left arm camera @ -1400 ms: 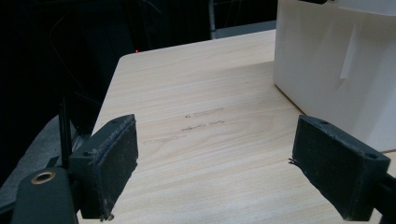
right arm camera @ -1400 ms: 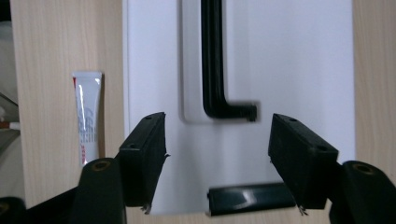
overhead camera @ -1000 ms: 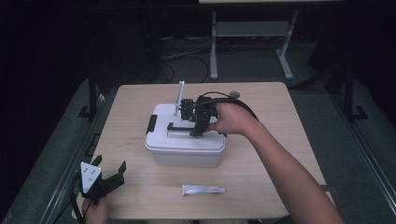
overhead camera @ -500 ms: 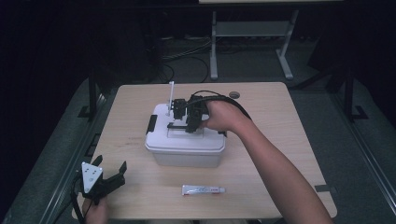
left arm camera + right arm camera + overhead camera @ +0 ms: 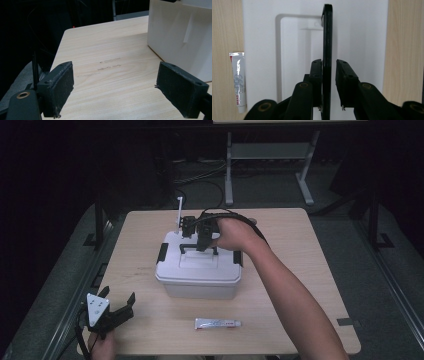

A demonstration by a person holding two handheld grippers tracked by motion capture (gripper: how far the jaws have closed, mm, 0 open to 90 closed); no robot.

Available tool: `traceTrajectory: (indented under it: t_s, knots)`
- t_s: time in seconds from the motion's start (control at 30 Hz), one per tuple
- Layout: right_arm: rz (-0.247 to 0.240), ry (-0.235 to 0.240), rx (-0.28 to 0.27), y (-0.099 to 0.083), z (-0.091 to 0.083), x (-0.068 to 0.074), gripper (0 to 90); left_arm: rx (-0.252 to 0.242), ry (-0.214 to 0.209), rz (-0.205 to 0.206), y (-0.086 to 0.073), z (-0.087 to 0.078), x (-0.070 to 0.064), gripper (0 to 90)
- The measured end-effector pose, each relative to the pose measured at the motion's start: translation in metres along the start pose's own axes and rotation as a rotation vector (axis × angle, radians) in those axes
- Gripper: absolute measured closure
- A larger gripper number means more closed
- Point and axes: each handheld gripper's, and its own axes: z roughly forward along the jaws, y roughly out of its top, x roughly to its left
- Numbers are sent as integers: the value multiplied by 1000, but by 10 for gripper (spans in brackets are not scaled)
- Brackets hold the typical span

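Centrally on the tabletop [image 5: 300,270] sits the white box [image 5: 197,275], bare wood all round. Right hand-held gripper [image 5: 204,241] straddles its black handle [image 5: 327,50], jaws not quite clenched. Left hand-held gripper [image 5: 112,312] rests released at 7 o'clock; tube [image 5: 217,323] at 6.

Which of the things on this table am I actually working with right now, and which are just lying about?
In the job:
- white box
- its black handle, standing between the right gripper jaws

Lying about:
- tube on the table in front of the box
- left gripper, open, at the near-left corner
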Motion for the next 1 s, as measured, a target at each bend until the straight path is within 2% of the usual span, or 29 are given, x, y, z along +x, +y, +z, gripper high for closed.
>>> traceTrajectory:
  t_s: [0.07,0.13,0.23,0.6,0.83,1.0]
  knots:
    - [-3,0,-1,3,-1,-2,758,-4,-3,-9,0,0,1,136]
    - [0,20,-9,4,0,-3,792,-6,-9,-14,0,0,1,135]
    - [-2,28,6,4,2,-5,824,-5,-9,-14,0,0,1,136]
    - [-5,56,13,6,2,-8,834,-3,-8,-5,0,1,0,136]
    - [1,66,17,6,1,-9,838,-8,-3,-20,0,-1,3,136]
    - [4,66,9,7,-1,-8,839,-17,4,-15,0,-3,4,135]
